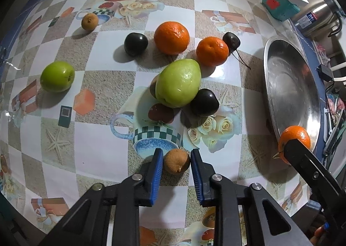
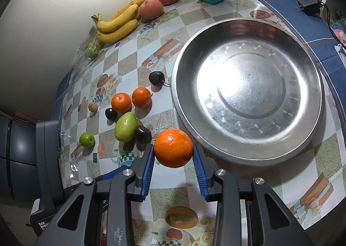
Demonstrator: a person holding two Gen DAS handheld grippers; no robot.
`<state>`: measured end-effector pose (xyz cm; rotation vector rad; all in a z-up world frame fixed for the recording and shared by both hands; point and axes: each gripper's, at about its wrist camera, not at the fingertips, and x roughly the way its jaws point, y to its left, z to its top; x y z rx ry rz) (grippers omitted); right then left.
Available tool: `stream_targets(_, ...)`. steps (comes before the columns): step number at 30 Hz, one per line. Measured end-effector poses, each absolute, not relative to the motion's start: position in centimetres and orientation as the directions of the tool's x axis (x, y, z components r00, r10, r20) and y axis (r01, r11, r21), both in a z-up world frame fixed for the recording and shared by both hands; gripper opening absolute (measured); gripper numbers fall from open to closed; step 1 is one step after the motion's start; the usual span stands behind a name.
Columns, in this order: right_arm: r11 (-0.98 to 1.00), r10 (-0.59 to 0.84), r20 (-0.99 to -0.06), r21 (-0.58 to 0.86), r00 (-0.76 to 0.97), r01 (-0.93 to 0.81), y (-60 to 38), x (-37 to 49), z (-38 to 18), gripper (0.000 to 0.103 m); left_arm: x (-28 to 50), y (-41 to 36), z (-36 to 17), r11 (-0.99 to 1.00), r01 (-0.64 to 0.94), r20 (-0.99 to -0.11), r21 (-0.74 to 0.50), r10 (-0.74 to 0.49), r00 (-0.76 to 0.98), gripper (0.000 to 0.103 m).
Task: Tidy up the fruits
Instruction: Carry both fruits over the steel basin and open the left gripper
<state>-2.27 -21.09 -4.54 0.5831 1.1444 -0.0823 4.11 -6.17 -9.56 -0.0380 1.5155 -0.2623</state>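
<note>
The right claw [image 2: 173, 152] grips a mandarin orange [image 2: 173, 148] just short of the steel basin [image 2: 248, 160], which lies ahead and to its right, while the left claw [image 1: 176, 160] brackets a small brown fruit [image 1: 176, 161] (contact unclear).

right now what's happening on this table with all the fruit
A person is sorting fruit with two handheld grippers. The right gripper is shut on a mandarin, held by the rim of the empty steel basin. The left gripper straddles a small brown fruit, jaws not visibly touching it.
</note>
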Motion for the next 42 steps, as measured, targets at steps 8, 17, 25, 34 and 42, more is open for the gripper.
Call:
stream_targets(8, 0.846, 0.23, -0.875, 0.396, 0.427, 0.356, -21.2, -2.2, -4.7, 0.037, 4.1, -5.6, -8.4, 0.971, 0.112, -0.974, -0.21, -0.218, 0.066, 0.028)
stream_targets(17, 0.818, 0.197, -0.874, 0.396, 0.445, 0.418, -22.8, -2.6, -4.7, 0.037, 4.7, -3.3, -5.7, 0.971, 0.068, -0.961, -0.228, -0.236, 0.146, 0.028)
stream_targets(25, 0.745, 0.034, -0.887, 0.33, 0.461, 0.58, -27.6, -3.7, -4.5, 0.037, 5.5, -7.3, -1.8, 0.948, 0.178, -0.933, -0.265, -0.298, 0.199, 0.028)
stream_targets(34, 0.68, -0.071, -0.885, 0.294, 0.459, 0.672, -31.1, -4.7, -4.3, 0.037, 5.7, -16.7, -1.2, 0.883, 0.378, -0.906, -0.277, -0.371, 0.203, 0.028)
stream_targets(42, 0.658, -0.116, -0.911, 0.229, 0.397, 0.717, -32.7, -4.8, -5.5, 0.038, 5.9, -18.9, -3.9, 0.863, 0.423, -0.903, -0.277, -0.384, 0.191, 0.028)
